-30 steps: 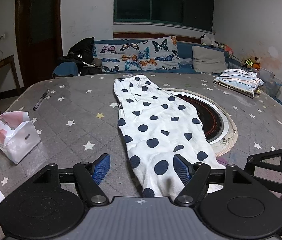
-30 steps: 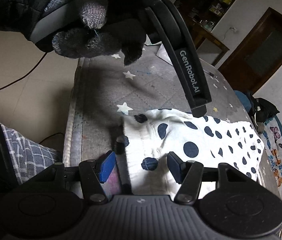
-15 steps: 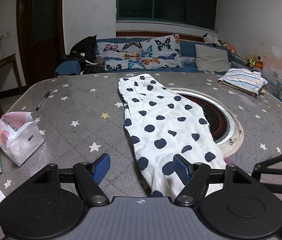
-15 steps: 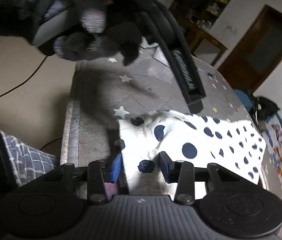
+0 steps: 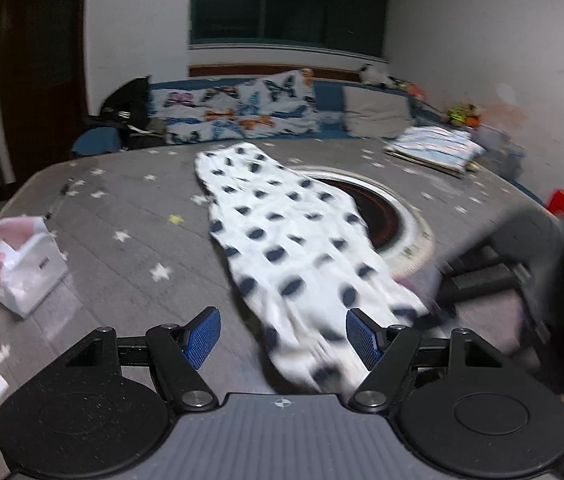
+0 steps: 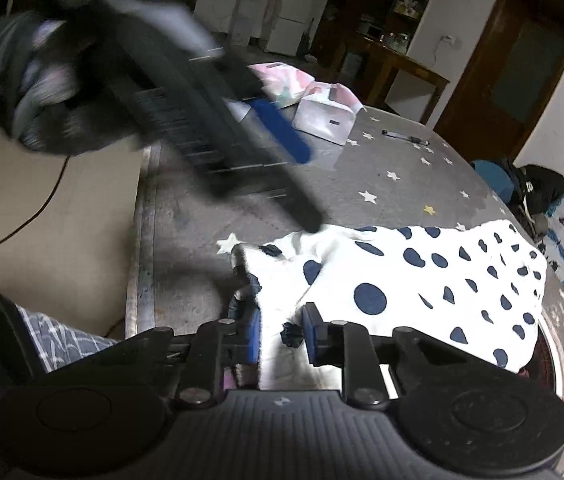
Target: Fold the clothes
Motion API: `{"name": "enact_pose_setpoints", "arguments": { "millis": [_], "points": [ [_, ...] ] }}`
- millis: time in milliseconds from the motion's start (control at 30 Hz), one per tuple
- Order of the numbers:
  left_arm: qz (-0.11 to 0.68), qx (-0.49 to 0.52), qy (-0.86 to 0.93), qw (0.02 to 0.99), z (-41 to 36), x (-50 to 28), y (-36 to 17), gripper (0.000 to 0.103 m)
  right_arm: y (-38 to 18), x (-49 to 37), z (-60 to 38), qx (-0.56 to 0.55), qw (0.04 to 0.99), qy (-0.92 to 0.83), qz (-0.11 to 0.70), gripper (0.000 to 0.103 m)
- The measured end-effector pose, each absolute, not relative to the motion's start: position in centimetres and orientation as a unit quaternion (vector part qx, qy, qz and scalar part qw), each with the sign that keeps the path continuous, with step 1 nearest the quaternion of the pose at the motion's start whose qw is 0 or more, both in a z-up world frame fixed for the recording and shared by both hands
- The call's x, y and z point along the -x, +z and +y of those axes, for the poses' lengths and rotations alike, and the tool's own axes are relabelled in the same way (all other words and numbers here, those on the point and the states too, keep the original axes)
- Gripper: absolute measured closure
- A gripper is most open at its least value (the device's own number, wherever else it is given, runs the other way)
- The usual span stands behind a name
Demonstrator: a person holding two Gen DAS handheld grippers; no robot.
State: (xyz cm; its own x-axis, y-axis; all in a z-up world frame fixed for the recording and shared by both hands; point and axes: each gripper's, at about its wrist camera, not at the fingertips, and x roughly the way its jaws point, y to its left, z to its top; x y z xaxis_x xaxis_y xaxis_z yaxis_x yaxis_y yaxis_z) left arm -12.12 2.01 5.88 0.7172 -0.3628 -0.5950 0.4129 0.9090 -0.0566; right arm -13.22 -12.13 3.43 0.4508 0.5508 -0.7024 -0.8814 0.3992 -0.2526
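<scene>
White cotton garment with navy polka dots spread lengthwise across grey quilted tabletop with white stars, partly over a round dark inset. Right tool closing on the garment's near hem, cloth between its blue pads. Left tool held wide apart just above the near end, gripping nothing.

garment: white, navy dots | table cover: grey, white stars
</scene>
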Motion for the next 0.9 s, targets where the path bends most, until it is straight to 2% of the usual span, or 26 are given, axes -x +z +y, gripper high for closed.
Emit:
{"name": "enact_pose_setpoints", "arguments": {
  "millis": [100, 167, 300, 400, 467, 500, 567, 600, 700, 833, 900],
  "points": [
    [0.316, -0.047, -0.226, 0.92, 1.6, 13.7, 5.4, 0.031, 3.6, 12.6, -12.7, 0.293, 0.791, 0.458, 0.28, 0.083],
    [0.319, -0.053, -0.23, 0.918, 1.3, 14.5, 5.0, 0.031, 3.6, 12.2, -13.2, 0.282, 0.788, 0.463, 0.291, 0.079],
    [0.333, -0.059, -0.233, 0.912, 0.9, 15.3, 3.9, 0.032, 3.0, 13.4, -13.4, 0.305, 0.783, 0.459, 0.287, 0.076],
    [0.348, -0.044, -0.237, 0.906, 0.9, 15.2, 3.2, 0.043, 2.8, 14.0, -13.8, 0.322, 0.786, 0.447, 0.28, 0.076],
    [0.355, -0.032, -0.236, 0.904, 0.9, 14.8, 2.8, 0.044, 2.8, 14.2, -14.0, 0.326, 0.79, 0.439, 0.276, 0.076],
    [0.357, -0.027, -0.235, 0.904, 0.9, 14.6, 2.6, 0.048, 2.8, 14.2, -14.1, 0.325, 0.793, 0.437, 0.275, 0.076],
    [0.361, -0.017, -0.235, 0.902, 0.9, 14.1, 2.3, 0.06, 2.9, 14.2, -14.3, 0.321, 0.797, 0.432, 0.274, 0.076],
    [0.365, -0.01, -0.238, 0.9, 1.0, 14.0, 2.2, 0.07, 3.0, 14.1, -14.5, 0.319, 0.798, 0.431, 0.275, 0.076],
    [0.367, 0.004, -0.246, 0.897, 1.1, 13.7, 2.4, 0.083, 3.2, 14.1, -14.6, 0.313, 0.802, 0.428, 0.275, 0.076],
    [0.354, 0.008, -0.252, 0.901, 1.0, 13.9, 3.7, 0.09, 3.5, 14.3, -14.9, 0.301, 0.809, 0.426, 0.273, 0.065],
    [0.344, 0.013, -0.257, 0.903, 0.9, 13.8, 4.7, 0.091, 3.6, 14.3, -14.8, 0.293, 0.814, 0.422, 0.269, 0.064]
  ]
}}
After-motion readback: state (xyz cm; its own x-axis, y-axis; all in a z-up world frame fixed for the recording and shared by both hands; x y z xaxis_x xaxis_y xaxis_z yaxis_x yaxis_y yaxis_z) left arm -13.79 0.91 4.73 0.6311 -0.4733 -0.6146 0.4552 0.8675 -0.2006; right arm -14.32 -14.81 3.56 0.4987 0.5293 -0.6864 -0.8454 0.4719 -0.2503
